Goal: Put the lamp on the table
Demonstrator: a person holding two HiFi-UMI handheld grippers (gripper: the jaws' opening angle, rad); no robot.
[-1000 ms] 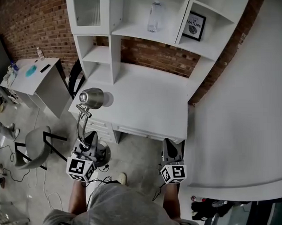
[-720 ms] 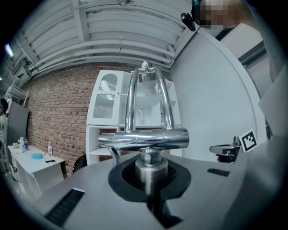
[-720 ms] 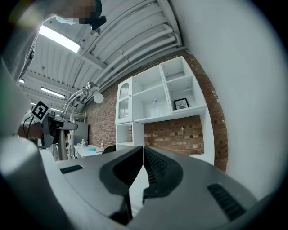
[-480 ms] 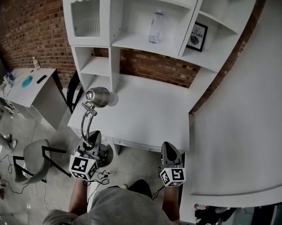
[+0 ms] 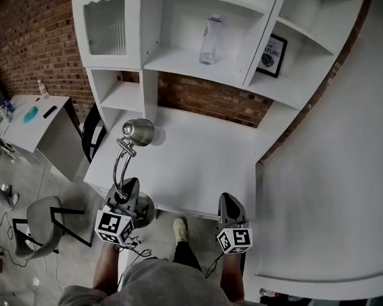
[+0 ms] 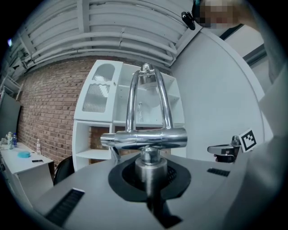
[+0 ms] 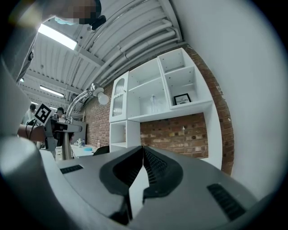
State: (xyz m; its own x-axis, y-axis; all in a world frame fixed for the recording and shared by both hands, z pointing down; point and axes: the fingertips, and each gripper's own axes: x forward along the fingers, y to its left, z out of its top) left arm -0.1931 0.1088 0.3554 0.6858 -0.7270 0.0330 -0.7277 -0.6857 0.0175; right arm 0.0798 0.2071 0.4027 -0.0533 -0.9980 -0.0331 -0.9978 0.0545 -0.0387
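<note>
- left fingers (image 6: 118,177) clamped hard on the lamp (image 6: 144,137); pads grip its chrome post just under the crossbar; two chrome tubes rise from that bar toward 12 o'clock
- right fingers (image 7: 157,168) closed tip to tip; nothing between them
- head view: we see the left gripper (image 5: 126,186) at 8 o'clock of frame; right gripper (image 5: 229,204) sits at its 3 o'clock, well apart; both point at the table (image 5: 204,161)
- lamp (image 5: 121,165) stands roughly upright in the left gripper; its neck arcs toward 12 o'clock; the chrome shade at the top shows over the table's left part
- lamp's round base hangs at 6 o'clock of the left gripper, at the table's front edge near the left corner; it's not on the tabletop; we can't tell whether it touches the edge
- right gripper view: lamp (image 7: 92,95) and left gripper (image 7: 72,128) show at 9 o'clock; bulb end curves over toward the shelf unit (image 7: 148,103)
- shelf unit (image 5: 154,75) stands on the back of the table; clear bottle (image 5: 211,39) on a shelf at 12 o'clock; framed print (image 5: 273,53) at 1 o'clock
- brick wall (image 5: 208,95) behind the table; white curved wall at 3 o'clock
- floor: grey chair (image 5: 40,220) at 8 o'clock; side table (image 5: 24,124) at 10 o'clock with small items on it; one shoe (image 5: 180,230) shows between the grippers
</note>
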